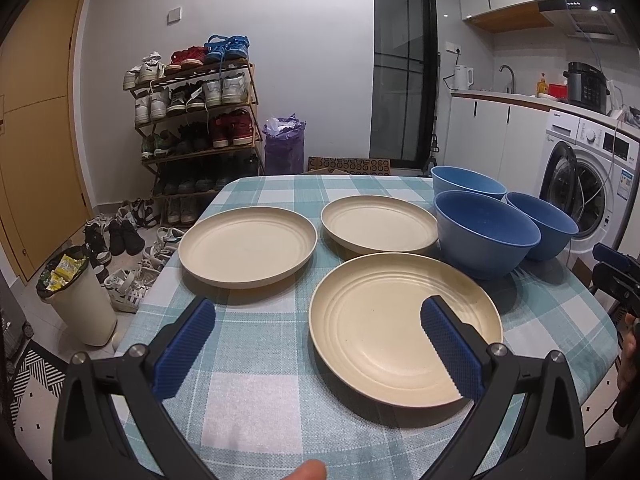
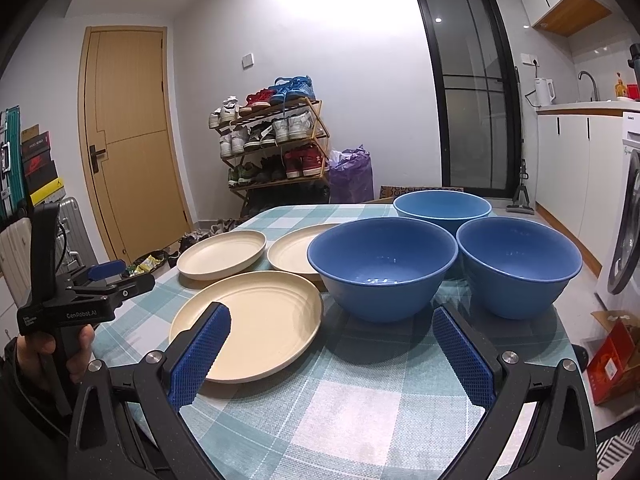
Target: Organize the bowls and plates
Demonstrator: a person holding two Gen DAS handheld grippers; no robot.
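Note:
Three cream plates lie on the checked tablecloth (image 1: 256,392): a near plate (image 1: 404,328) (image 2: 256,328), a far left plate (image 1: 248,246) (image 2: 222,254) and a far middle plate (image 1: 380,226) (image 2: 296,254). To their right stand three blue bowls: a near bowl (image 1: 486,234) (image 2: 382,268), a right bowl (image 1: 544,224) (image 2: 518,264) and a far bowl (image 1: 468,182) (image 2: 442,206). My left gripper (image 1: 318,304) (image 2: 138,274) is open and empty, just before the near plate's left rim. My right gripper (image 2: 331,312) is open and empty, in front of the near bowl.
A shoe rack (image 1: 196,120) and loose shoes stand beyond the table's far left. A bin (image 1: 80,300) sits on the floor at the left, a washing machine (image 1: 588,184) at the right. A cardboard box (image 2: 616,356) lies by the table's right edge.

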